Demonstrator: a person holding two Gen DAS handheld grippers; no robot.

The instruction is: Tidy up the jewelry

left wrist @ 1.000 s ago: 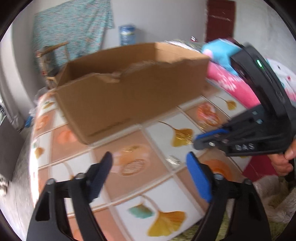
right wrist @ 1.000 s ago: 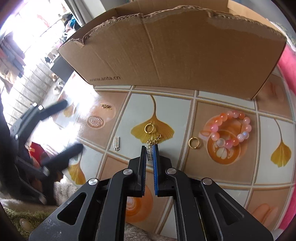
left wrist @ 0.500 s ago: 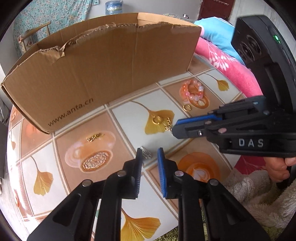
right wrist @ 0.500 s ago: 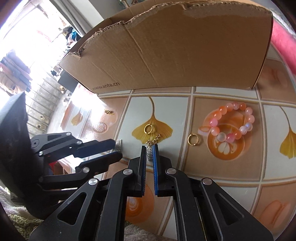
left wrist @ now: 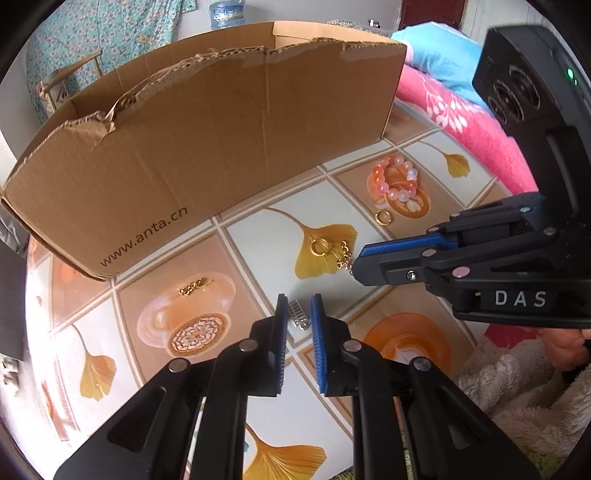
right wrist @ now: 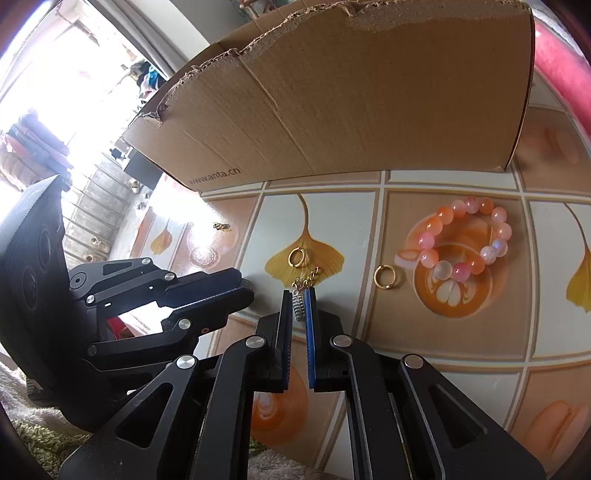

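My left gripper (left wrist: 298, 308) sits low over the tablecloth (left wrist: 258, 229), fingers narrow, a silver charm (left wrist: 298, 314) lying between the tips; contact unclear. My right gripper (right wrist: 298, 301) pinches the silver pendant (right wrist: 298, 304) of a gold-chain earring (right wrist: 308, 277), fingers nearly together. Bead bracelet (right wrist: 467, 240) and gold ring (right wrist: 385, 277) lie further right, before the cardboard box (right wrist: 351, 103).

A teal flowered cloth (left wrist: 110, 33) hangs on the pale wall at the upper left, with a wooden chair (left wrist: 70, 79) under it. Strong daylight enters through a window (right wrist: 55, 85), upper left of the right view.
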